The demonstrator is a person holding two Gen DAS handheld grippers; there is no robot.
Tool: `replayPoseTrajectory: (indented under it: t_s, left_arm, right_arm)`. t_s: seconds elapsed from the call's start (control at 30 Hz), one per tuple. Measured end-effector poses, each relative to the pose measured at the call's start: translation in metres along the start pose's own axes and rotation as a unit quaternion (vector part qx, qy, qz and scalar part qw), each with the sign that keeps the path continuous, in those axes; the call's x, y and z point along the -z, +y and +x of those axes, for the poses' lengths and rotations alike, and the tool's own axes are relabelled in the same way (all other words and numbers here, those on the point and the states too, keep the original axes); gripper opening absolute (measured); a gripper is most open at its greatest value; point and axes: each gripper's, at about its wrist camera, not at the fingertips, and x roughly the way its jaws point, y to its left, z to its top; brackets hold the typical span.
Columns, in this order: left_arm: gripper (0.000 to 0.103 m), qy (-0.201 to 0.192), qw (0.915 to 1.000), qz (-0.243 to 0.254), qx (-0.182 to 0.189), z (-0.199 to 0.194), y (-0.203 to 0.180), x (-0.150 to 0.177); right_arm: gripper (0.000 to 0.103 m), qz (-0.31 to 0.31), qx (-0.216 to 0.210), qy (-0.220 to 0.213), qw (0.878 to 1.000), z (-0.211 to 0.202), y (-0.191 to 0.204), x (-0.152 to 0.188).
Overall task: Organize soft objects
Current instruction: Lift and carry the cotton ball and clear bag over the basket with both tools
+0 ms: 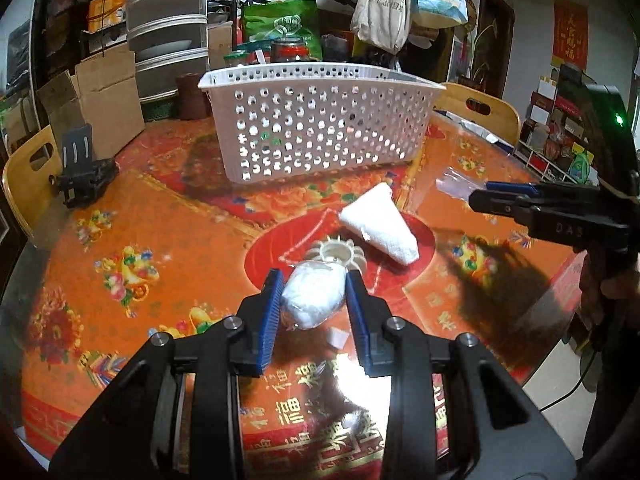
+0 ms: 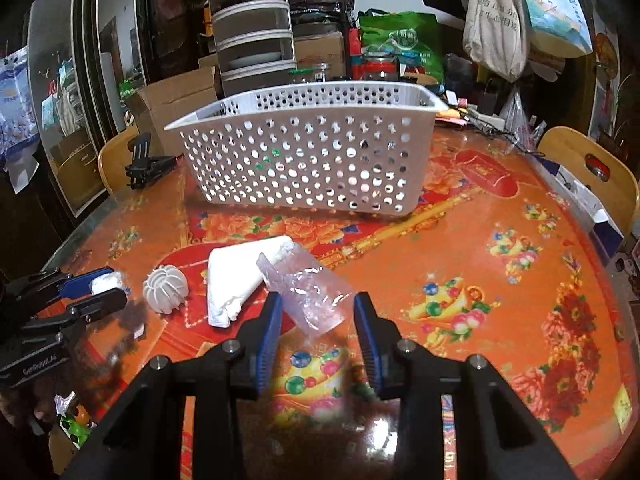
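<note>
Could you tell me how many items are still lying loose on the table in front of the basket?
2: a folded white towel and a white ribbed plastic ball beside it. Whatever is inside the basket is hidden.

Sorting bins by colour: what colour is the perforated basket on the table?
White; the basket shows best in the right wrist view.

table (image 1: 160, 240) – glossy, floral orange covering, glare | basket (image 1: 320, 128) – white perforated plastic, matt | folded towel (image 1: 380, 228) – white, rough cloth | wrapped bundle (image 1: 314, 294) – white, soft, in shiny clear film | bag (image 2: 308, 292) – clear crinkled plastic
</note>
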Motion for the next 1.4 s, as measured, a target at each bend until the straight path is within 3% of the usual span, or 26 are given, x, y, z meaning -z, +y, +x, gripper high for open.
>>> replayPoseTrajectory:
  t_s: [0.37,0.87,1.13,1.4]
  left_arm:
    - [0.030,-0.023,0.9997,0.006,0.008,-0.011,-0.001,-0.033]
    - [0.030,-0.056,0.9980,0.016,0.023,-0.018,0.002,-0.103]
    - [0.030,-0.061,0.9976,0.003,0.032,-0.013,0.014,-0.158]
    - [0.030,-0.052,0.9986,0.002,0.010,0.011,0.023,-0.216]
  right_arm:
    - [0.036,-0.001,0.006,-0.027,1.000,-0.027,-0.002,-0.014]
    - [0.036,-0.006,0.018,-0.067,0.998,-0.051,-0.008,-0.054]
    - [0.036,-0.019,0.025,-0.077,0.997,-0.052,-0.011,-0.091]
    - [0.036,-0.017,0.038,-0.068,0.997,-0.038,-0.025,-0.137]
